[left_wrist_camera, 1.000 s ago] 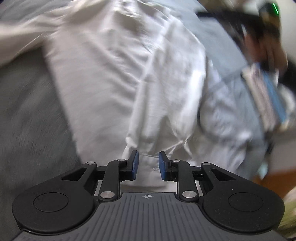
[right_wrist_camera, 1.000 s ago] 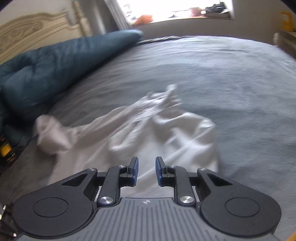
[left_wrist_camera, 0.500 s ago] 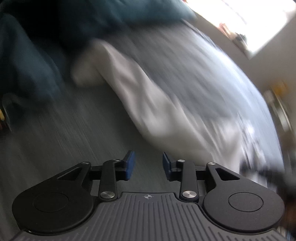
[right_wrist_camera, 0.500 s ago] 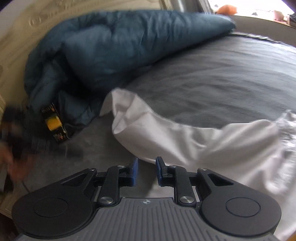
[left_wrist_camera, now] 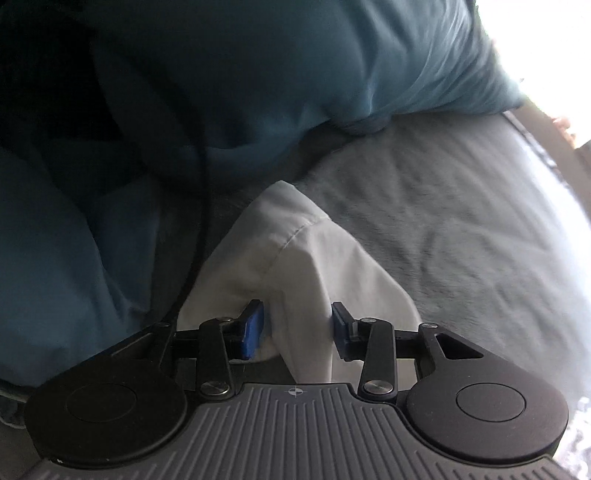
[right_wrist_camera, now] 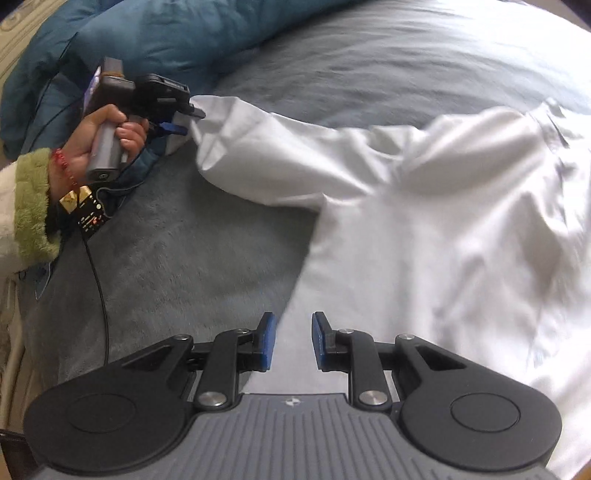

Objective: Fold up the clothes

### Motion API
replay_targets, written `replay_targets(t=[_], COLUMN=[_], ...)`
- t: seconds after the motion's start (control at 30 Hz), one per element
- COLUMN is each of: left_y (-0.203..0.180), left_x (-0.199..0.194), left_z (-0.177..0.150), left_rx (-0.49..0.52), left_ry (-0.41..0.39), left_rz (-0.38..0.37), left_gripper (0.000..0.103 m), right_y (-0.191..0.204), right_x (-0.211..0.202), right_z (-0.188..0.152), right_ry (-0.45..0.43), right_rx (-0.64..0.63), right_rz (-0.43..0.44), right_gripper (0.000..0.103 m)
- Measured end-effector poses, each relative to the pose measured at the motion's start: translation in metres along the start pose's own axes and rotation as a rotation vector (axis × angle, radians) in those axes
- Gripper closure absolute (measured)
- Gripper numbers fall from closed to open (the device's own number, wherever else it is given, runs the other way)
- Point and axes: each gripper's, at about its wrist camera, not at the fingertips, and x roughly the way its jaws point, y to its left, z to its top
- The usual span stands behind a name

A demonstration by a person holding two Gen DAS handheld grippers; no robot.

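A white shirt [right_wrist_camera: 424, 221] lies spread on the grey bed cover [right_wrist_camera: 184, 258], one long sleeve [right_wrist_camera: 258, 147] stretched out to the left. My left gripper [left_wrist_camera: 297, 328] is at that sleeve's cuff end [left_wrist_camera: 295, 240]; a raised fold of the cloth fills the gap between its blue pads, and the jaws are closing on it. The right wrist view shows that gripper [right_wrist_camera: 177, 122] held in a person's hand [right_wrist_camera: 99, 136]. My right gripper [right_wrist_camera: 293, 341] hovers over the shirt's left side edge, jaws a little apart with nothing between them.
A bunched dark-blue duvet [left_wrist_camera: 258, 74] lies just beyond the cuff and runs along the bed's far left side [right_wrist_camera: 166, 33]. A black cable [right_wrist_camera: 98, 288] hangs from the left gripper across the cover. A green fleecy cuff [right_wrist_camera: 31, 206] covers the person's wrist.
My left gripper swung away from the shirt's body, out to the sleeve's end, and now has the cuff between its pads. The right gripper turned left and came down by the shirt's side edge.
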Motion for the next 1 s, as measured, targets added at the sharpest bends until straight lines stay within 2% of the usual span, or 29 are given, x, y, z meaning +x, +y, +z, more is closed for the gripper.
replay_targets(t=[0.03,0.1,0.17,0.23,0.4,0.53,0.63,0.77,0.83,0.93,1.0], left_y=[-0.003,-0.008,-0.013,-0.025,-0.068,-0.098,-0.112,-0.142,-0.155,-0.162,-0.161], left_x=[0.002,0.002,-0.012,-0.038,-0.138,-0.216,-0.259,-0.286,-0.284,-0.276,-0.259], left_z=[0.001,0.001,-0.001,-0.008,-0.054,-0.112,-0.163,-0.238,-0.278,-0.338,-0.378], left_rx=[-0.003,-0.003,0.023,0.098,0.342,0.525,0.666,0.875,0.983,1.135,1.257], left_ry=[-0.005,-0.028,-0.086,-0.179,-0.406,-0.518,-0.545,-0.556,-0.550,-0.492,-0.460], left_rz=[0.017,0.052,0.066,0.067,-0.048,-0.191,-0.284,-0.357,-0.381,-0.400,-0.376], left_gripper=[0.089,0.102,0.103,0.103,0.103,0.103,0.103,0.103,0.103,0.103,0.101], right_y=[-0.002,-0.004,-0.007,-0.010,-0.029,-0.052,-0.069,-0.098,-0.111,-0.131,-0.143], right_x=[-0.003,-0.008,-0.013,-0.023,-0.050,-0.080,-0.105,-0.142,-0.156,-0.173,-0.180], right_z=[-0.003,-0.010,-0.015,-0.022,-0.034,-0.045,-0.055,-0.077,-0.090,-0.112,-0.128], right_ry=[-0.004,-0.014,-0.027,-0.047,-0.102,-0.143,-0.170,-0.202,-0.209,-0.217,-0.213], right_rx=[0.014,0.036,0.061,0.078,0.133,0.171,0.194,0.245,0.278,0.326,0.354], right_rz=[-0.006,-0.016,-0.026,-0.007,-0.012,-0.026,-0.043,-0.071,-0.084,-0.093,-0.106], right_gripper=[0.079,0.079,0.079,0.079,0.079,0.079,0.079,0.079,0.079,0.078,0.077])
